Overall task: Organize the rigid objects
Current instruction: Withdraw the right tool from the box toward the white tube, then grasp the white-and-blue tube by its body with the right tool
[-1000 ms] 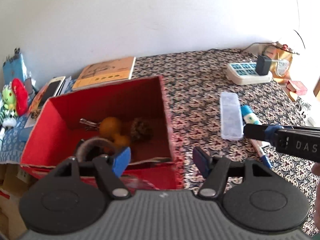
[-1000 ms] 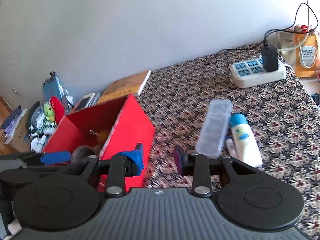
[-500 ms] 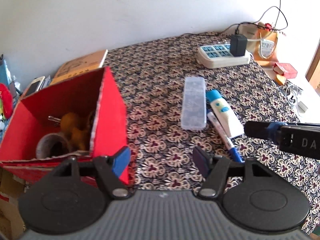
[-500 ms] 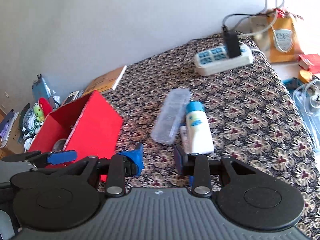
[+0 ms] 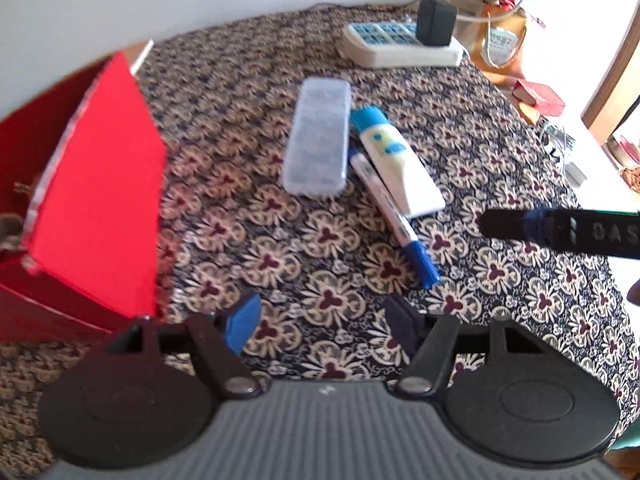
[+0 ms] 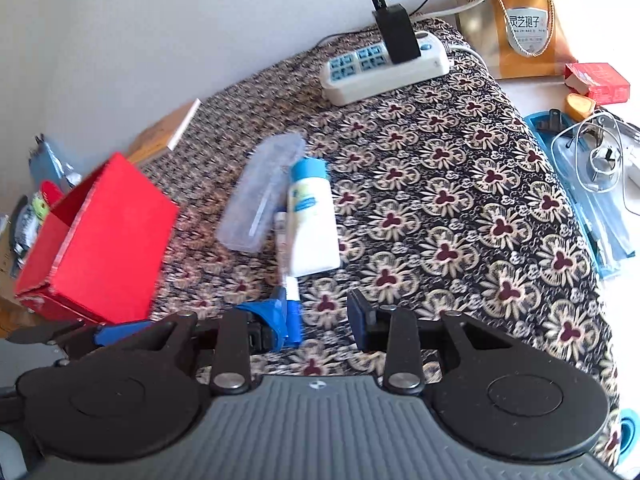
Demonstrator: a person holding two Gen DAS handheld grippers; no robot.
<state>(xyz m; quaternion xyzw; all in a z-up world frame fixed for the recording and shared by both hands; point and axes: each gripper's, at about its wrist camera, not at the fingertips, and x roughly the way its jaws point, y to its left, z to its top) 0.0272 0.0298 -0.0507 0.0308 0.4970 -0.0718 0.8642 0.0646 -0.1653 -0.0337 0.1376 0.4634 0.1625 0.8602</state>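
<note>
On the flowered tablecloth lie a clear plastic case [image 5: 318, 138] [image 6: 260, 192], a white tube with a blue cap [image 5: 396, 160] [image 6: 312, 220] and a blue-capped marker [image 5: 396, 216] [image 6: 290, 292], side by side. A red box [image 5: 100, 200] [image 6: 108, 240] stands to their left. My left gripper [image 5: 322, 320] hovers open and empty over the cloth, short of the case and marker. My right gripper [image 6: 318, 320] is open with nothing between its fingers; the marker's blue cap lies just beyond its left fingertip. One right finger [image 5: 560, 232] reaches in at the left wrist view's right edge.
A white power strip [image 5: 400, 46] [image 6: 384, 68] with a black adapter sits at the back. Beyond the table's right edge are an orange gift bag [image 6: 524, 24], a small red box [image 6: 596, 80] and a blue tray with cables [image 6: 592, 184]. A book [image 6: 168, 132] lies behind the red box.
Both grippers have swung right and lower, away from the red box and toward the case, tube and marker. The box's inside has left the view. The jaws stand as before.
</note>
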